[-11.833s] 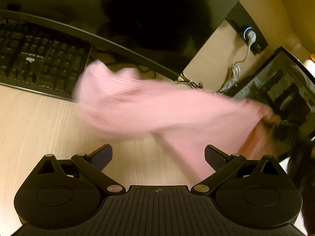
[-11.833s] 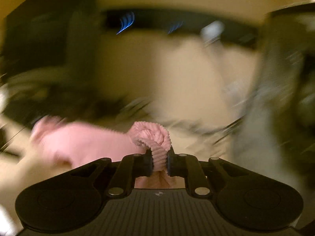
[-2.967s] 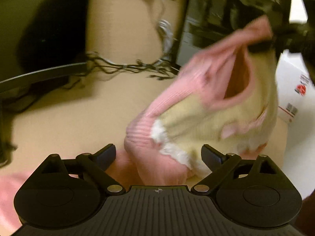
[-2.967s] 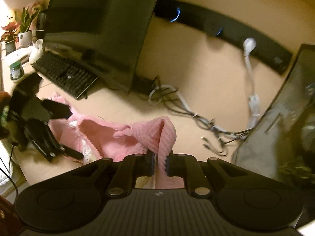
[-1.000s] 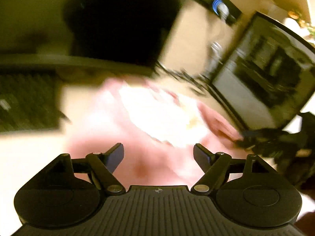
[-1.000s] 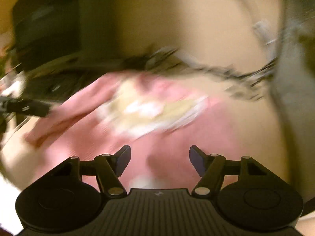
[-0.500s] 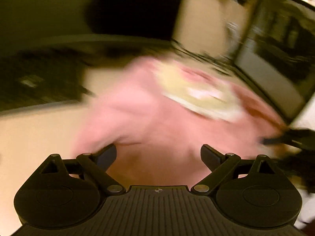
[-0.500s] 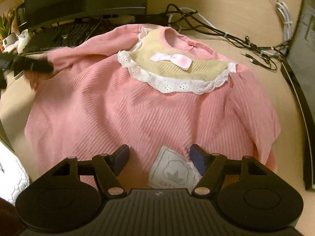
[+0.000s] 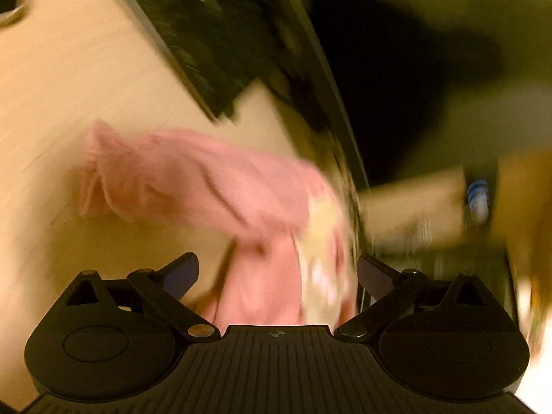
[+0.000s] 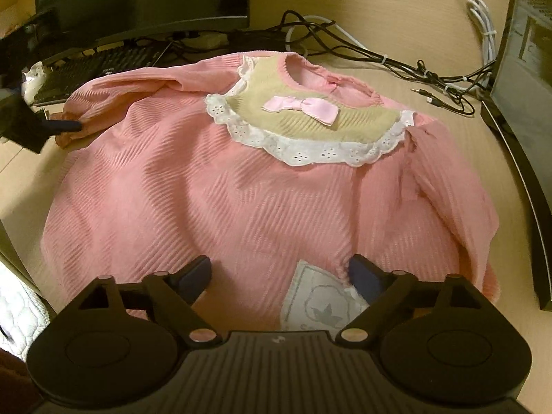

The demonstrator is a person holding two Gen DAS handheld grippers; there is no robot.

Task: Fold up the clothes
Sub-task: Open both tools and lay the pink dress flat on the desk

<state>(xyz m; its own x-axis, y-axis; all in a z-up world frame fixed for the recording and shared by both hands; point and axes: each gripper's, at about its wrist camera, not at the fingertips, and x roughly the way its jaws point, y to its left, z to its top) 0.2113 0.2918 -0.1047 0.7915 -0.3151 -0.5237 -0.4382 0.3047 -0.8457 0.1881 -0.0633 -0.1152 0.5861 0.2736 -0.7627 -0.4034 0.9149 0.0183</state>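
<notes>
Pink sweater [image 10: 214, 186] flat on desk [image 10: 407, 10]; both hand-held grippers wide, empty.

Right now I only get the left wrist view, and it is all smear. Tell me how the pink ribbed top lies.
Observer: The pink ribbed top lies spread out, front up, on the light wooden desk.
Operator: Give me the sleeve on the keyboard side.
Observer: That sleeve stretches outward toward the black keyboard.
Operator: Now report the right gripper.
Observer: The right gripper has just been opening its jaws. The hem's white printed label lies between them, not pinched.
</notes>
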